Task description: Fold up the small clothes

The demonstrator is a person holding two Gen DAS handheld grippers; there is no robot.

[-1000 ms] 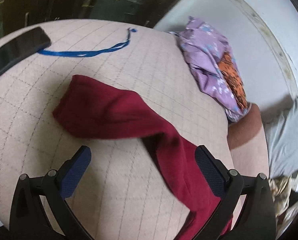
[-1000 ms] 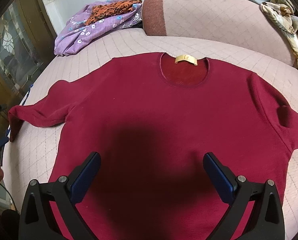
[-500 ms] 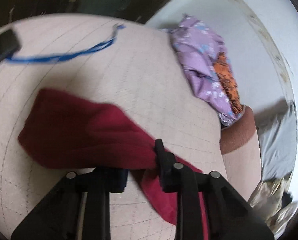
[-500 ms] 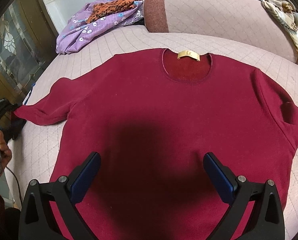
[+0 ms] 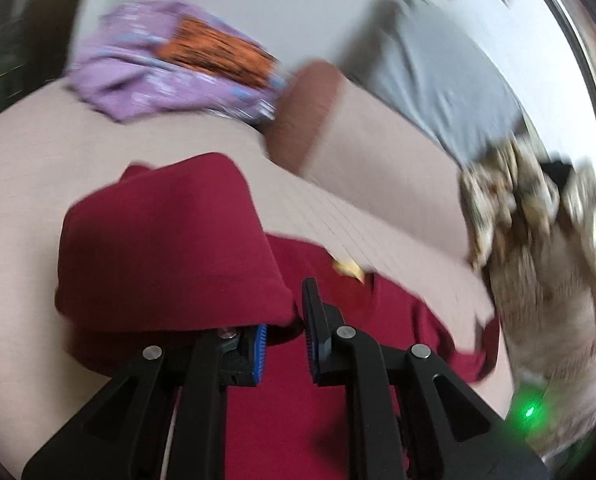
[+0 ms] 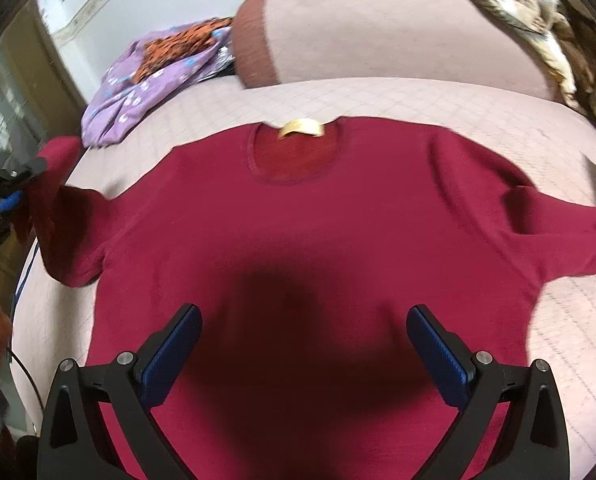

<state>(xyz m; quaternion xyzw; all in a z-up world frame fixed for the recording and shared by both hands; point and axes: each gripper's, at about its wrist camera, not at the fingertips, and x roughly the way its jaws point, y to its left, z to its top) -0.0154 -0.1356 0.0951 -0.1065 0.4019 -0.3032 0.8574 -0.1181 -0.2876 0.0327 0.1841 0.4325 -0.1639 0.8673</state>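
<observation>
Clearly the first fold is under way: the red sweater (image 6: pixel 317 240) lies face up and spread flat on the pink quilted bed (image 6: pixel 557 320), neckline and yellow label (image 6: pixel 299 127) toward the bolster (image 6: pixel 377 32), while the left gripper (image 5: pixel 284 340) has its jaws closing on the left sleeve (image 5: pixel 170 248), whose cuff end stands lifted off the bed and bunches just ahead of the blue pads. The right gripper (image 6: pixel 303 354) hovers spread wide over the lower body of the sweater, holding nothing. As I judge it, the next move calls for carrying that sleeve inward and laying it flat across the chest, with the right gripper free to pin or smooth the body so it does not drag. Hard to make out: the left wrist view is smeared by motion, so where exactly the pads bite the cloth is unclear, and they look not quite together. The sweater's hem is cut off beneath the right gripper, and its right sleeve runs out of frame. A purple garment (image 6: pixel 146 92) sits well apart at the bed's far corner.
</observation>
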